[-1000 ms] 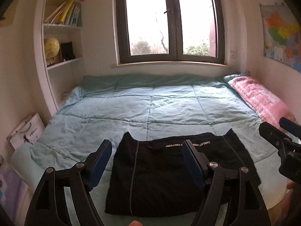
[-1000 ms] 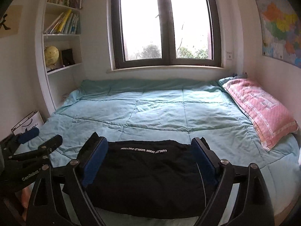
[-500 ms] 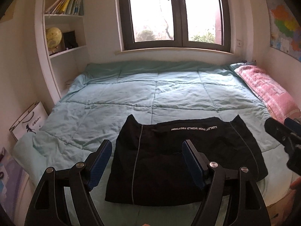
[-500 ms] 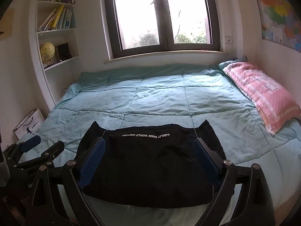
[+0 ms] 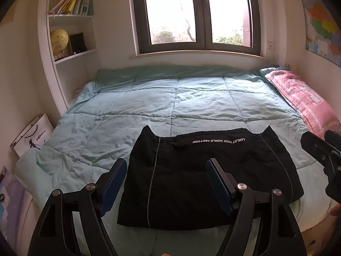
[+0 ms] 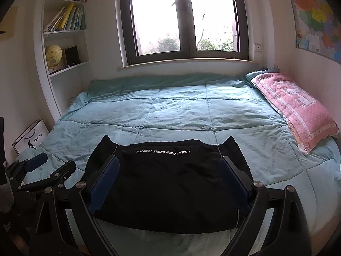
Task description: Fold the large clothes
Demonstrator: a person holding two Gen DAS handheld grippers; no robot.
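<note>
Bed with a teal quilt (image 5: pixel 174 106) fills the room, window (image 5: pixel 198 15) behind it, bookshelf (image 5: pixel 70 21) on the left wall, map (image 5: pixel 321 27) on the right wall. Pink pillow (image 6: pixel 296 108) lies along the quilt's right edge. White paper bag (image 5: pixel 32 136) stands on the floor by the bed's left side.

Black garment (image 5: pixel 204 177) lies flat on the near part of the quilt, folded to a rough rectangle, white lettering near its far edge, thin grey piping running front to back on each side.

Left gripper (image 5: pixel 166 183): angled down toward the bed, hovering over the garment's left half. Jaws wide apart, nothing between the pads, no contact with the cloth that I can see. Left blue pad sits over the quilt just off the garment's left edge; right pad is over the garment's middle.

Right gripper (image 6: pixel 168 179): same downward tilt, centred over the garment. Jaws spread wide, both pads over the black fabric, nothing gripped.

Each gripper shows at the edge of the other's view: side by side, near each other, not touching.
</note>
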